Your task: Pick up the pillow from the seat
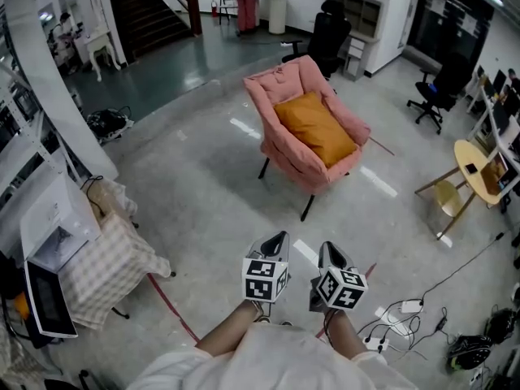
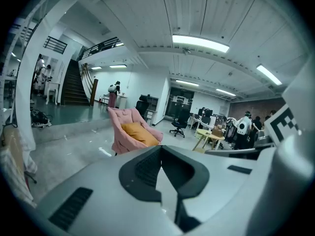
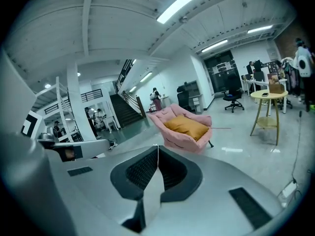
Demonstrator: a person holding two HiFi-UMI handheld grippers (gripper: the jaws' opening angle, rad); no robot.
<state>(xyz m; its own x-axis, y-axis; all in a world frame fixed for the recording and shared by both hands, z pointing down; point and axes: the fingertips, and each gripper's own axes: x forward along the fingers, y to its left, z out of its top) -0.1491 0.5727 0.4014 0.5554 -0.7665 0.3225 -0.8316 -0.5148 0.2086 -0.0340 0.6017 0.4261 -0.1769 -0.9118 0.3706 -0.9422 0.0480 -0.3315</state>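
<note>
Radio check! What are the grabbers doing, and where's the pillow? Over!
Left gripper shut, empty. Right gripper shut, empty. Orange pillow on pink armchair, far ahead. Only floor between.

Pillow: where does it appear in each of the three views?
Head view: pillow above centre, slightly to the right.
Left gripper view: just left of centre, a little below the middle.
Right gripper view: just right of centre.
Shared landmark: the pink armchair that holds it.

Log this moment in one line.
phase: pre-grasp | left tongs: shut, empty | right tongs: shut, empty | pillow: on pink armchair, untouched
</note>
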